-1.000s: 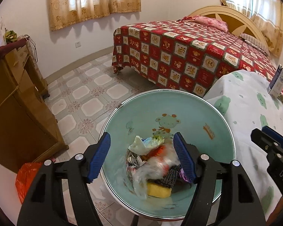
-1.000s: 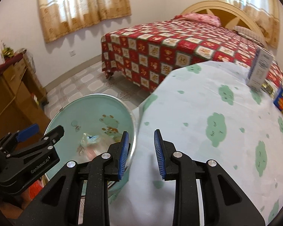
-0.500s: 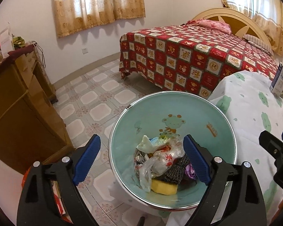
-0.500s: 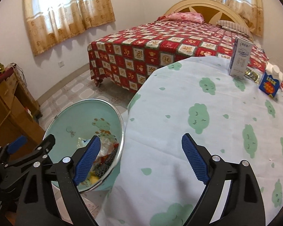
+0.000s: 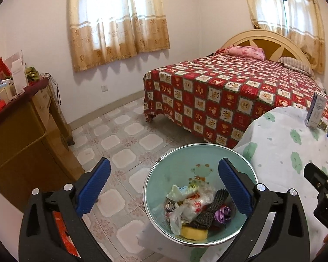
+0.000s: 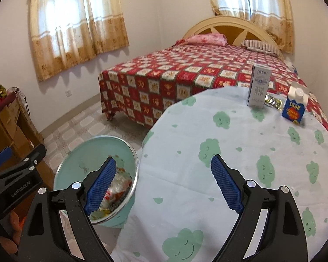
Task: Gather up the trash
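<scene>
With the left gripper [image 5: 164,186] spreading its empty jaws wide above the trash bin [image 5: 164,174] and the right gripper [image 6: 163,183] gaping empty over the table [image 6: 240,144], the cartons [image 6: 294,106] at two o'clock could topple if a jaw clips them.

The bin [image 5: 164,174] mouth gapes unobstructed; across the table [image 6: 240,152], only far-edge cartons [image 6: 259,87] obstruct.

The left gripper [image 5: 164,187] has gone up and back from the round light-green trash bin [image 5: 164,174], and its jaws are opening wide with nothing between them. The right gripper [image 6: 164,183] was nearly shut; now it is wide and empty, over the table with the cloud-print cloth [image 6: 240,144].
</scene>
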The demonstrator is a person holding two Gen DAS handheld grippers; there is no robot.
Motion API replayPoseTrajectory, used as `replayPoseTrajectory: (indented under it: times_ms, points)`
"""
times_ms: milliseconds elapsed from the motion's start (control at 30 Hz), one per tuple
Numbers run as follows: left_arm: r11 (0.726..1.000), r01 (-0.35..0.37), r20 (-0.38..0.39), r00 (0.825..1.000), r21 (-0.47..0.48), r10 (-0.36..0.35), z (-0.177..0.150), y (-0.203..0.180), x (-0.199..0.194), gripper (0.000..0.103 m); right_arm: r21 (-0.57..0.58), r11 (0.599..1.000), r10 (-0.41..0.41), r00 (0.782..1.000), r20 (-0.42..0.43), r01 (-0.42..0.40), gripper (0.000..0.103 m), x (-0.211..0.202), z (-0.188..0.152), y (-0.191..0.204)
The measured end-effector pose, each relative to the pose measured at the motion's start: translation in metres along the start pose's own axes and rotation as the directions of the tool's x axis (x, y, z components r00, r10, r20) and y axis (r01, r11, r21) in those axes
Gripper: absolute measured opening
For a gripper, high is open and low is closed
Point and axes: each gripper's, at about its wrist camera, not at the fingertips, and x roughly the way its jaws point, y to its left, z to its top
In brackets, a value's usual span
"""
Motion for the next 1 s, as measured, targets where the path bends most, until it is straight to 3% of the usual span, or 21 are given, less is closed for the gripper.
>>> replayPoseTrajectory:
  times_ms: [267, 633, 1000]
  points:
    - [0.999, 0.038, 0.014, 0.999, -0.017, -0.038, 0.016, 0.008, -0.026, 0.097, -0.026, 1.000, -0.010, 0.995, 0.099, 0.013, 0.089, -0.030, 0.013, 0.004]
    - [0.999, 0.022, 0.153, 0.988, -0.050, -0.014, 0.042, 0.021, -0.078, 0.097, 0.024, 0.999, 0.019, 0.964, 0.267, -0.026, 0.090, -0.082, 0.036, 0.003]
    - [0.999, 0.037, 0.197, 0.980, -0.029, -0.030, 0.049, 0.018, -0.099, 0.097, 0.035, 0.999, 0.021, 0.947, 0.320, -0.034, 0.092, -0.106, 0.045, 0.009]
